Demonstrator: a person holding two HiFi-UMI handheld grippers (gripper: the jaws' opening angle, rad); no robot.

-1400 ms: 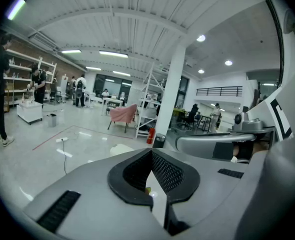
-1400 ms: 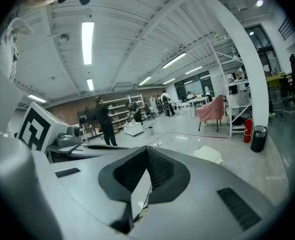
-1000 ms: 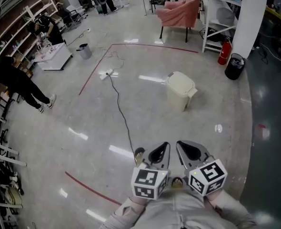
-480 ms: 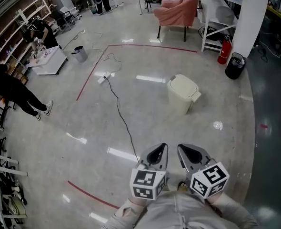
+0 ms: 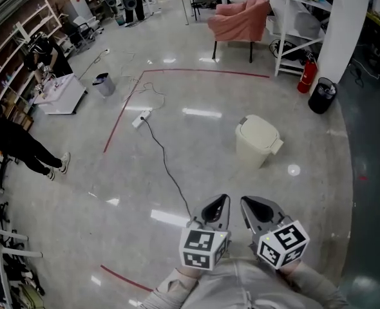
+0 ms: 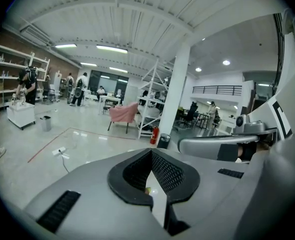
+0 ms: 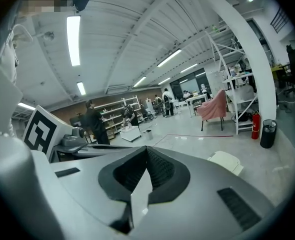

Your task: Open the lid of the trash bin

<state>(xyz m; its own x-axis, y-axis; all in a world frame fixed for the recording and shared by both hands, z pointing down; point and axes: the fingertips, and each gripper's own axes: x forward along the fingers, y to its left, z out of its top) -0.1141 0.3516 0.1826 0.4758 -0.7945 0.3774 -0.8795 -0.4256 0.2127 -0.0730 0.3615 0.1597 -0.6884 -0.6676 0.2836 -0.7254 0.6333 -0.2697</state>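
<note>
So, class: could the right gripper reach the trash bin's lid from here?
Probably not yet: the right gripper is near the person's body, the trash bin well ahead. Only bare floor lies between.

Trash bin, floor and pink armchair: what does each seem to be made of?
The trash bin looks like cream moulded plastic, smooth and matte, with rounded corners. The floor looks like polished concrete or a resin coat: it is grey and glossy, with bright reflections. The armchair seems covered in soft pink fabric that shows folds. Its thin dark legs are too small to judge.
</note>
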